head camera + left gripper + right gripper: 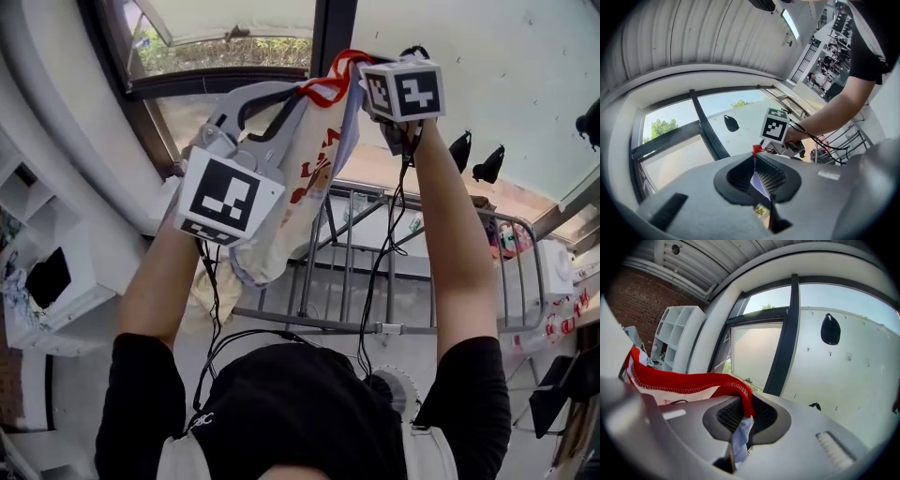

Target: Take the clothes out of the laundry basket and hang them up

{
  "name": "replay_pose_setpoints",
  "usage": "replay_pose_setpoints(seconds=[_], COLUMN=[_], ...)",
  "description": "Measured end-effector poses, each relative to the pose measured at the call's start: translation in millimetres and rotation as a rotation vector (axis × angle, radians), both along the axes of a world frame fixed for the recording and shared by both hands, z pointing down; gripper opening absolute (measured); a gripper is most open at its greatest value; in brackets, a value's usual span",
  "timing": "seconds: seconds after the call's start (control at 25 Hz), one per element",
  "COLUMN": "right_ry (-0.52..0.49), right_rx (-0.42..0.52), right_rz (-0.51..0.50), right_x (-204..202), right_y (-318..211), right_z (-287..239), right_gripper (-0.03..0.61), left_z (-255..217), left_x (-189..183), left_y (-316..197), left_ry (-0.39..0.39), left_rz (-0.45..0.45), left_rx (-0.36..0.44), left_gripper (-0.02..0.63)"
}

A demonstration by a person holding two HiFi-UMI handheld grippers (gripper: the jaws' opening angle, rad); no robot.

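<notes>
A cream garment with red trim and red print hangs stretched between both grippers, held up in front of the window. My left gripper is shut on its red-edged top hem. My right gripper is shut on the same hem just to the right. In the left gripper view the jaws pinch a red edge and pale blue lining, and the right gripper's marker cube is just beyond. In the right gripper view the red trim runs left from the shut jaws. The laundry basket is not in view.
A metal drying rack stands below the raised arms, against a white wall with black hooks. A dark-framed window is behind the garment. A white shelf unit stands at the left.
</notes>
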State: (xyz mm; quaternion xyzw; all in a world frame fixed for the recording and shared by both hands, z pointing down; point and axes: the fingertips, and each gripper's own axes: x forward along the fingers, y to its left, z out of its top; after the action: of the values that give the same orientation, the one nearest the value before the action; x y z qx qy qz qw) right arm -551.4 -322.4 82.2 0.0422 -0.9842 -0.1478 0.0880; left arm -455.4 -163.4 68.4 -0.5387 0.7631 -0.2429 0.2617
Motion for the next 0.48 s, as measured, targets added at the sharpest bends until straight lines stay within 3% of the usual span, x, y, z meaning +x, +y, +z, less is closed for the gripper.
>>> replay_pose_setpoints(seconds=[0.48], right_ry=[0.148], right_rx=[-0.094], right_rz=[-0.043], right_x=[-3], right_y=[-5], right_z=[115], right_gripper=[0.037], left_z=[108], left_x=[27], left_y=[-30], left_ry=[0.225], left_rz=[0.068], left_rx=[-0.112], left_gripper=[0.021])
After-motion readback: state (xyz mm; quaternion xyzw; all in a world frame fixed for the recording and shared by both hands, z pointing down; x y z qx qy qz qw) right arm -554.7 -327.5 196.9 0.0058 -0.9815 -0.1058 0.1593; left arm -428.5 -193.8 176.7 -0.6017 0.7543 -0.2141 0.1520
